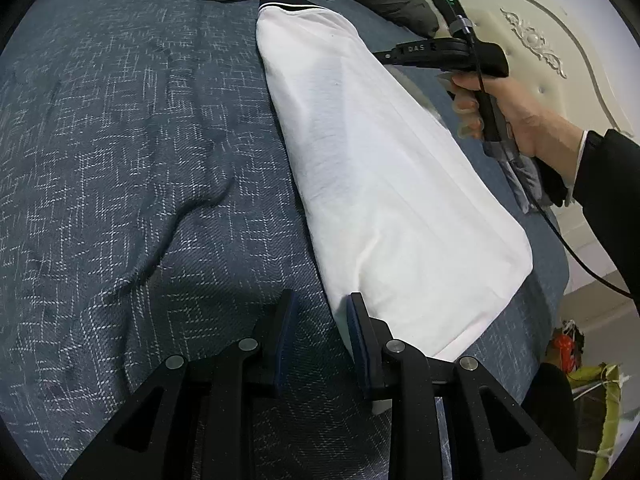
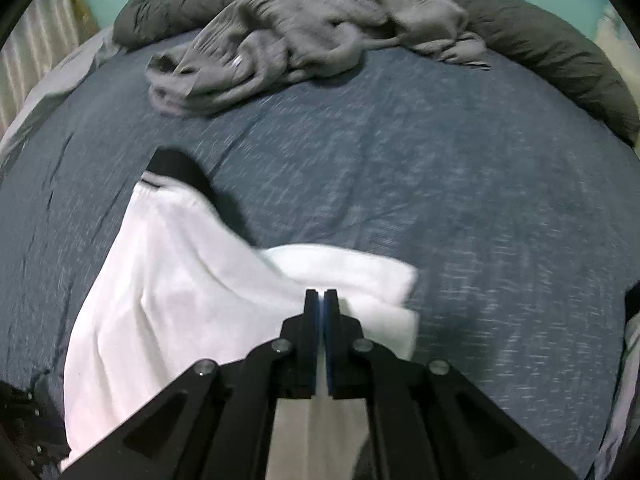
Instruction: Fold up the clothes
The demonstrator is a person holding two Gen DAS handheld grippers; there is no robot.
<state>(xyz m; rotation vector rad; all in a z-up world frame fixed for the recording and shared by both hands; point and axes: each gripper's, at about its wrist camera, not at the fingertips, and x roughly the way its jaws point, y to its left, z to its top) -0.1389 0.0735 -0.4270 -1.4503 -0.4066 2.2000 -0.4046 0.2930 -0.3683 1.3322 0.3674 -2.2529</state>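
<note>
The left hand-held gripper [image 1: 320, 312] sits nearest the lens, its jaws spread apart and empty, the right-hand pad just touching the near edge of the white shirt [image 1: 372, 184]. The shirt lies on the blue bed [image 1: 140, 140], already folded lengthwise into a long narrow band; its black collar trim [image 1: 292, 6] marks the end far from this gripper, and its hem corner lies just beside the gripper.

The right hand-held gripper [image 2: 321, 300] is clenched, its pads pressed together. A white flap [image 2: 360, 280] of the shirt bunches right at its tips, so it appears to pinch the fabric, though motion blur and the closed pads hide the exact bite. In the left wrist view this gripper is held by a hand [image 1: 508, 116] at the shirt's far long edge, partly behind the cloth.

Beyond the shirt's collar end a crumpled grey garment [image 2: 304, 40] waits, and past it a dark pillow [image 2: 560, 52].

My judgement: the sleeve or side fold is in hand, with the right side being carried over the shirt's body. Next, that flap wants laying flat along the band and letting go; then the left gripper should close on the hem corner beside it so both can bring the hem toward the collar. The loose cotton may slip or wrinkle if pulled unevenly.
</note>
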